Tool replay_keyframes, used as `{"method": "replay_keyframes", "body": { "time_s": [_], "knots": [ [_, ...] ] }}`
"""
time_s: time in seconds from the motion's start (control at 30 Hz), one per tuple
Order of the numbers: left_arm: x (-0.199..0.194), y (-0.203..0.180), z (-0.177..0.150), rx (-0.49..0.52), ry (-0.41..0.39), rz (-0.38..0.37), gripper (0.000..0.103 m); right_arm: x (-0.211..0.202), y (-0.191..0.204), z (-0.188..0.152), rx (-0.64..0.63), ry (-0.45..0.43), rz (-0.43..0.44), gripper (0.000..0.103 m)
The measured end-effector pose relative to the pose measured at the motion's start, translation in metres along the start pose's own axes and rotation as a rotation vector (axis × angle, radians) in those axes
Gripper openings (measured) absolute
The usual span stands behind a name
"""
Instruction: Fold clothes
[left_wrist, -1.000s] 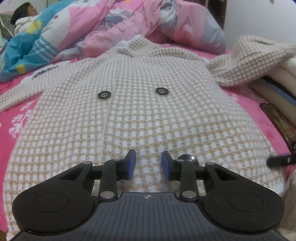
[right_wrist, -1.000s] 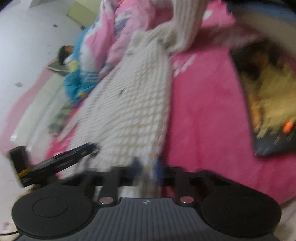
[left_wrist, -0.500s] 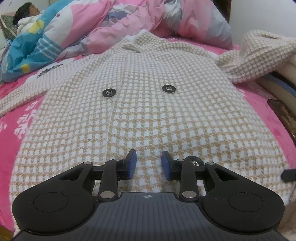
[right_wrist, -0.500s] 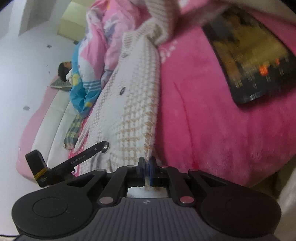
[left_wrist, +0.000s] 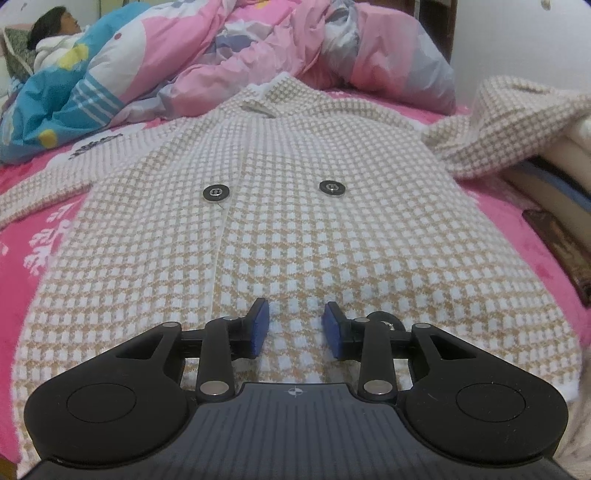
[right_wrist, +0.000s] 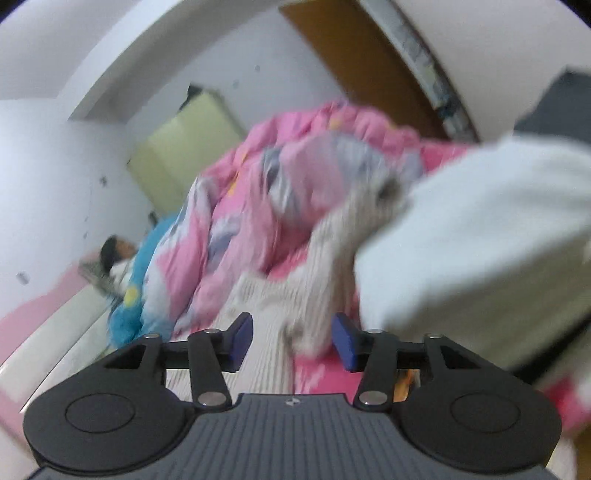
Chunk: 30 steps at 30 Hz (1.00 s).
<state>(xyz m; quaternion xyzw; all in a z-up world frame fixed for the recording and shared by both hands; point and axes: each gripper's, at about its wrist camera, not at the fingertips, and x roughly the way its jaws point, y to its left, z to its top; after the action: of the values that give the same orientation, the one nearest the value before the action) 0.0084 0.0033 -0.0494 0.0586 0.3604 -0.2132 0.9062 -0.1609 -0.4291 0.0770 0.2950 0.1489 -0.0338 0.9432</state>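
A cream-and-tan checked coat (left_wrist: 314, 236) lies flat, front up, on a pink bed cover (left_wrist: 33, 243), two dark buttons (left_wrist: 216, 192) across its chest. The left gripper (left_wrist: 295, 325) hovers over its hem, jaws apart. The right gripper (right_wrist: 291, 341), in a blurred view, has just been opening; nothing is clamped. A pink quilt (left_wrist: 280, 48) is heaped behind the collar, and a person (left_wrist: 55, 29) lies beyond it.
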Motion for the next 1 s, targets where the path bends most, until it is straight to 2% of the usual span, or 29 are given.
{"method": "replay_keyframes", "body": {
  "time_s": [0.1,0.17,0.27,0.37,0.57,0.67,0.7,0.73,0.9,1.0],
  "knots": [
    [-0.001,0.003,-0.001,-0.015,-0.008,-0.016,0.035,0.009,0.007,0.024,-0.039,-0.064,-0.093,0.053],
    [-0.002,0.006,-0.002,-0.024,-0.014,-0.029,0.036,0.021,0.007,0.04,-0.055,-0.076,-0.175,0.06],
    [-0.005,0.01,-0.004,-0.03,-0.024,-0.047,0.036,0.049,-0.004,0.061,-0.034,-0.024,-0.287,0.064],
    [-0.011,0.015,-0.001,-0.036,-0.033,-0.053,0.036,0.074,-0.022,0.073,0.029,0.086,-0.269,0.065],
    [-0.03,0.02,0.022,-0.032,-0.093,-0.064,0.036,0.108,-0.022,0.082,0.02,0.209,-0.21,0.065],
    [-0.033,0.016,0.036,-0.01,-0.124,-0.071,0.037,0.119,-0.021,0.088,-0.004,0.24,-0.189,0.039],
    [-0.033,0.014,0.042,-0.002,-0.133,-0.081,0.037,0.118,-0.02,0.09,-0.013,0.244,-0.183,0.025],
    [-0.031,0.012,0.047,0.007,-0.138,-0.094,0.037,0.119,-0.018,0.093,-0.023,0.243,-0.174,0.021],
    [-0.008,-0.006,0.062,0.076,-0.119,-0.134,0.037,0.119,0.005,0.119,-0.076,0.187,-0.095,0.017],
    [0.016,-0.018,0.065,0.089,-0.058,-0.145,0.037,0.123,0.016,0.152,-0.076,0.126,-0.044,0.016]
  ]
}}
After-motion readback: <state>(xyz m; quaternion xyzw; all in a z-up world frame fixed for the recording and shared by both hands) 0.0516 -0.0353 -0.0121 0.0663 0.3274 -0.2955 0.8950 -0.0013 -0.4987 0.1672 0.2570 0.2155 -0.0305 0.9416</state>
